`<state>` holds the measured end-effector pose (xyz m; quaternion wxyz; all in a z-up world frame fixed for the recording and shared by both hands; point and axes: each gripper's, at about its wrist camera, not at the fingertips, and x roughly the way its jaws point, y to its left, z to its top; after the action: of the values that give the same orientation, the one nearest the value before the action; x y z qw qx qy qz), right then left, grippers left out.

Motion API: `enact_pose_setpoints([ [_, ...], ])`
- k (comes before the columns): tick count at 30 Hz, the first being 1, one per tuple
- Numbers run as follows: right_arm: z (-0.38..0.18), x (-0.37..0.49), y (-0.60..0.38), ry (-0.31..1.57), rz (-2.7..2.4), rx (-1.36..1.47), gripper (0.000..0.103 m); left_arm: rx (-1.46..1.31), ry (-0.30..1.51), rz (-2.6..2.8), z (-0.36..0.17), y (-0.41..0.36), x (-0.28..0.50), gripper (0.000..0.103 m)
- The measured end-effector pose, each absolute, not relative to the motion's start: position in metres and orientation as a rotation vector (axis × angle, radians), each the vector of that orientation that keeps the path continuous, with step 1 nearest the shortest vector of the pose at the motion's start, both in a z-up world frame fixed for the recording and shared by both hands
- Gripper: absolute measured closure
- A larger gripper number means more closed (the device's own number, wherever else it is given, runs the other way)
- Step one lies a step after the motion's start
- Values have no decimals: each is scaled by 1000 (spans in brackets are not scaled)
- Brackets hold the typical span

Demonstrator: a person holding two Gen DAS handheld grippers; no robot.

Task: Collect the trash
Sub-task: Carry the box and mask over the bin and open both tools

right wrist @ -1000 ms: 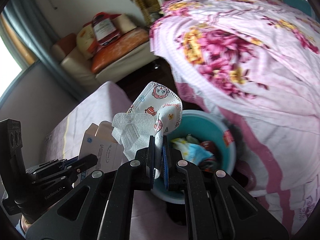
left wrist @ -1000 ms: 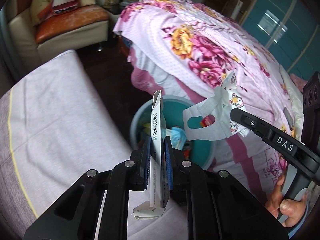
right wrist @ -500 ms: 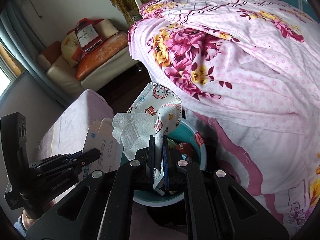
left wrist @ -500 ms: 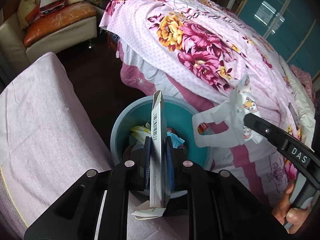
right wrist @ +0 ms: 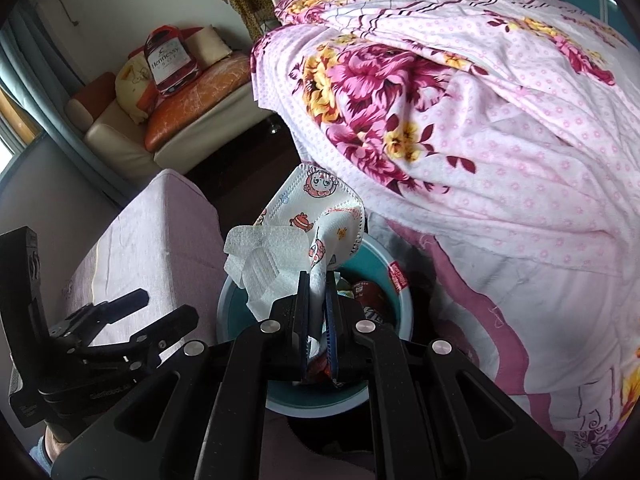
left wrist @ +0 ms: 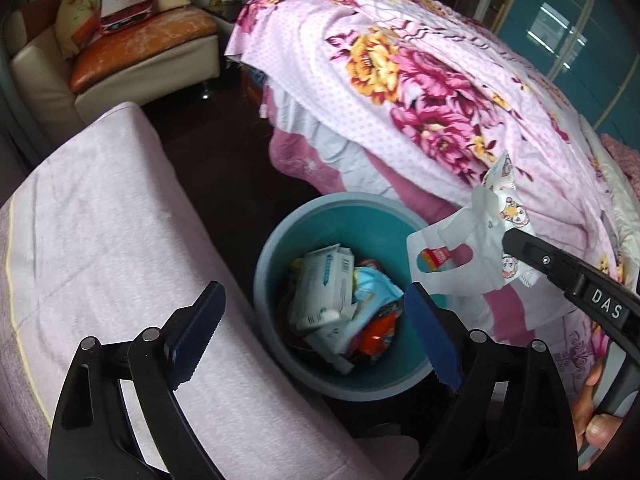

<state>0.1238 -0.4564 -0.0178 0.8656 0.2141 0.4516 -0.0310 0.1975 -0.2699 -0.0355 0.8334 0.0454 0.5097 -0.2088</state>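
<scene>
Between the right jaws, face mask (right wrist: 316, 216) above bin (right wrist: 236, 300)

Both wrist views look steeply down, close above the shared teal bin (left wrist: 280, 248) (right wrist: 394, 302) beside the bed (left wrist: 420, 92) (right wrist: 500, 120).

Dark floor (left wrist: 224, 152), cream sofa (left wrist: 120, 52), floral-quilted bed (left wrist: 420, 92), teal wardrobe (left wrist: 560, 40).

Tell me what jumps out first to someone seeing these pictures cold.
The big floral bedspread fills the right and top. Below it stands a teal bin on the dark floor, with a white carton and wrappers inside. The right gripper pinches a cartoon-print face mask over the bin, while the left gripper hangs open above it.
</scene>
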Motion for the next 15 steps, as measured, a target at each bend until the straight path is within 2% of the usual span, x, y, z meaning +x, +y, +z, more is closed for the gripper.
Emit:
enact_pose_setpoints([
  [15, -26, 141, -431, 998, -48, 401, 95, 55, 1126, -338, -52, -218, 195, 11],
])
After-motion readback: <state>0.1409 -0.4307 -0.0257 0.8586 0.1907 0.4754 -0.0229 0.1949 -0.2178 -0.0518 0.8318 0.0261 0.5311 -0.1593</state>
